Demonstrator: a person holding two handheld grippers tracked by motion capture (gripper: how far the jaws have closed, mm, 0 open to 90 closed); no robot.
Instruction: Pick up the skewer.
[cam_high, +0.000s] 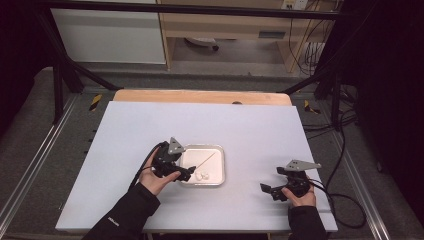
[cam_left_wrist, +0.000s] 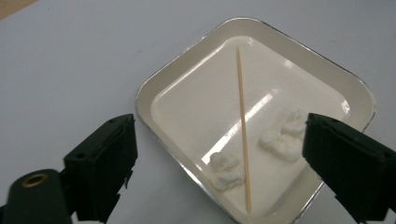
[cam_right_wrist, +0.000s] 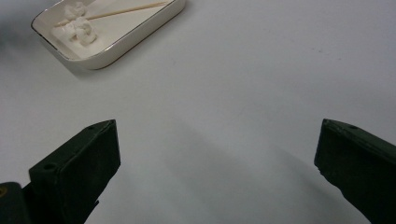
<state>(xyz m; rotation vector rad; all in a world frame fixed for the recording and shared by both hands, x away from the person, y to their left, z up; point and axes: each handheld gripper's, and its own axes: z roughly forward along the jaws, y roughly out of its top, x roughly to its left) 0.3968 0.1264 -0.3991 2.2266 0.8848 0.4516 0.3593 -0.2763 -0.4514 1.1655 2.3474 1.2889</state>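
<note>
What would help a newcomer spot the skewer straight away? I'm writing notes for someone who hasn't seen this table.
Start at the pale table and find the shallow white tray near its middle, just ahead of the left gripper. Inside it lies the wooden skewer, stretched slantwise across the tray floor. It is thin, straight and tan, whereas the white lumps beside it are soft and irregular.

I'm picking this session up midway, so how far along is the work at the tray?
Done so far: the skewer and two white lumps lie loose in the tray; nothing is threaded. In hand: the left tongs hover over the tray's near edge, jaws wide, holding nothing. The right tongs wait open over bare table. Probably left: every pick-up.
</note>
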